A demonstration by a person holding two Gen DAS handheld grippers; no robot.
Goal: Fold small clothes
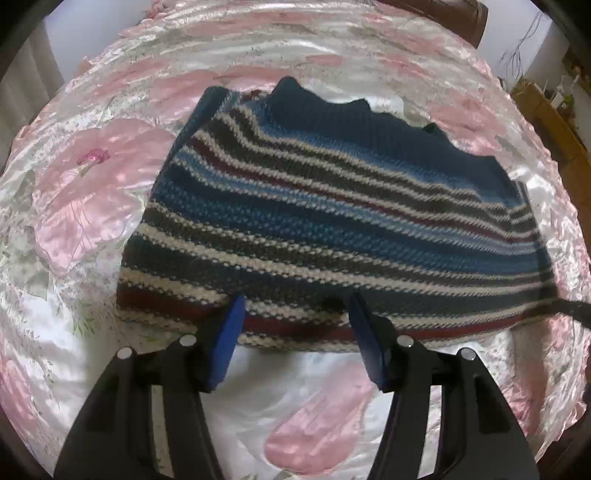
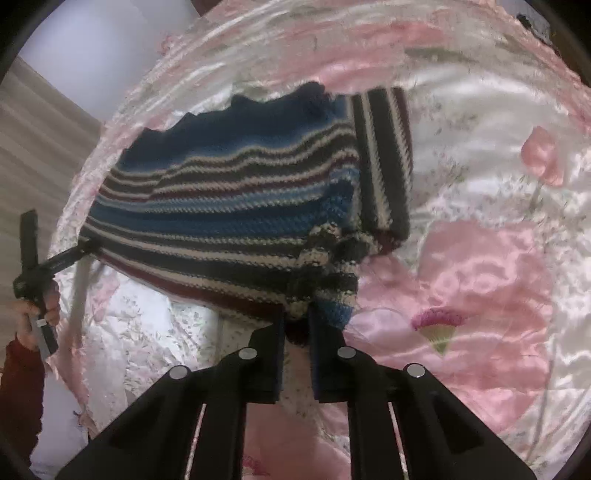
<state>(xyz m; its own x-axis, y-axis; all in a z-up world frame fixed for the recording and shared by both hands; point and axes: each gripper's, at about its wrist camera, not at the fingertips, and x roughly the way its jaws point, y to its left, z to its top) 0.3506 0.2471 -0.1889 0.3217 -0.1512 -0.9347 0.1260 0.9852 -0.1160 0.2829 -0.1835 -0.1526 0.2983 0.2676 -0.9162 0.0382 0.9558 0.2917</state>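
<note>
A knitted sweater (image 1: pixel 325 206) with blue, dark grey, white and maroon stripes lies spread on a pink floral satin bedspread (image 1: pixel 92 192). My left gripper (image 1: pixel 297 299) stands open over the near hem, with its blue pads (image 1: pixel 229 332) apart and nothing between them. In the right wrist view my right gripper (image 2: pixel 297 314) is shut on a bunched corner of the sweater (image 2: pixel 229 206), lifted off the bedspread (image 2: pixel 480 277). A striped sleeve (image 2: pixel 384 158) lies folded along the right side. The left gripper (image 2: pixel 79 251) touches the sweater's far left edge.
A hand (image 2: pixel 40 310) in a dark red sleeve (image 2: pixel 22 387) holds the left gripper. A brown headboard (image 1: pixel 443 14) is beyond the bed, cardboard boxes (image 1: pixel 546 110) stand at the right, and wooden floor (image 2: pixel 37 147) shows past the bed's left edge.
</note>
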